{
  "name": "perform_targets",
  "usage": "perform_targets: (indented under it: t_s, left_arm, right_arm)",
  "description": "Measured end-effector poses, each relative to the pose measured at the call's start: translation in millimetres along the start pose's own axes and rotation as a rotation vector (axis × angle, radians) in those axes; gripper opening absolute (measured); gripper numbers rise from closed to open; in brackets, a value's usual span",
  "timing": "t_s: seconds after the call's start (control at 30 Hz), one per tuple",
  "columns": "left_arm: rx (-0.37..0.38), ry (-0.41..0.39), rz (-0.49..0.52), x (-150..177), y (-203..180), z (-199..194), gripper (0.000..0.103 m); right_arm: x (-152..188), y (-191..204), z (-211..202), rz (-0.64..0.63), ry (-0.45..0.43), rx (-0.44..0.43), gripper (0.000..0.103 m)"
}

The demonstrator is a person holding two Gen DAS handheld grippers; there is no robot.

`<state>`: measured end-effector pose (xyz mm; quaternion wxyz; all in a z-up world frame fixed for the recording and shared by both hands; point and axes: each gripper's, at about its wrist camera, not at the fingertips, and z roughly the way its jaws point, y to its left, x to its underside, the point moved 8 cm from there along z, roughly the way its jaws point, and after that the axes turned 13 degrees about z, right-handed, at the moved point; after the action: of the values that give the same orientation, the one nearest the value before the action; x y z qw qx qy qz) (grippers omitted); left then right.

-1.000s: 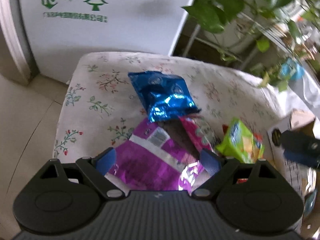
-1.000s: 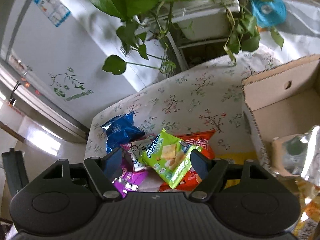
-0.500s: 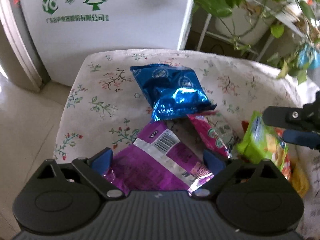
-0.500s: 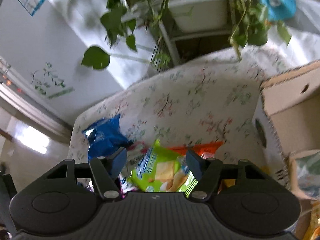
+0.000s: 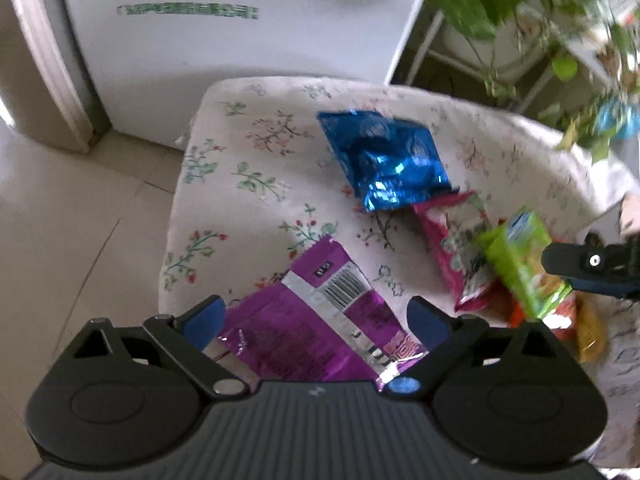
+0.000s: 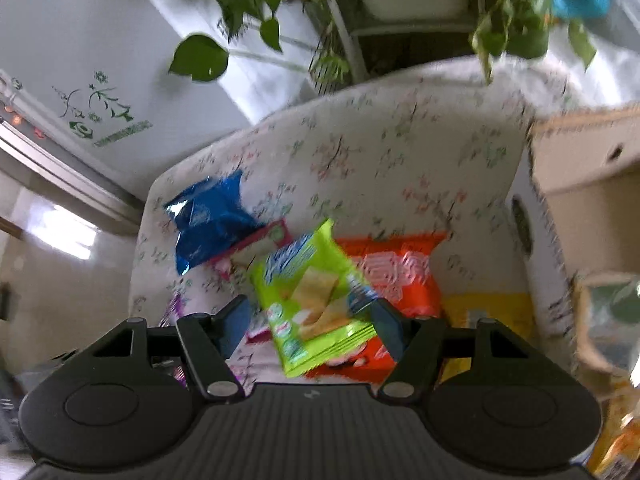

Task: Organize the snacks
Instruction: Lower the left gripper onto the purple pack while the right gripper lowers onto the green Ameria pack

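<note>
Since the earlier frame the left gripper (image 5: 314,318) has pulled back a little, so the purple packet (image 5: 320,320) now shows more bare cloth beyond it, and the green packet (image 6: 316,296) sits lifted and tilted between the fingers of the right gripper (image 6: 314,326).

The left jaws stand wide open, one finger on each side of the purple packet, which lies flat on the floral tablecloth (image 5: 248,160) and does not seem to be pressed. The right jaws are apart as well; the green packet lies between them and touches the right finger, but I cannot tell if it is really clamped.

Counting the snacks outside the box: one purple, one green, one blue packet (image 5: 384,160) ahead of the left jaws, one pink packet (image 5: 456,240) touching the blue one, one orange packet (image 6: 400,276) under the green one, and one yellow packet (image 6: 484,308) to the right of the right jaws. That makes six.

Further right stands one cardboard box (image 6: 580,172) with one silvery packet (image 6: 616,304) inside. Beyond the table are one white appliance (image 5: 240,32) and one leafy plant (image 6: 248,8).
</note>
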<state>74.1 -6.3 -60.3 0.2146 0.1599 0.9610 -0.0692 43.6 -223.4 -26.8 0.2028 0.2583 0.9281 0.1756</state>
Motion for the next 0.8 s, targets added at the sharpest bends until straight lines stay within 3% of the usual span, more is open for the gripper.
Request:
perform_targets:
  t_s: [0.23,0.47,0.8]
  left_arm:
    - [0.046,0.109,-0.289,26.6,11.2,0.3,0.097]
    - [0.031,0.096,-0.354,32.4,0.7,4.9,0.097]
    - [-0.05,0.039,-0.312,18.2,-9.2,13.0,0.1]
  right_arm:
    - [-10.3,7.2,9.2,-0.072,-0.073,0.041,0.081]
    - [-8.3,16.0,21.7,-0.143,-0.066,0.073,0.082]
    - [0.5,16.7,32.3,-0.193,-0.044,0.134,0.078]
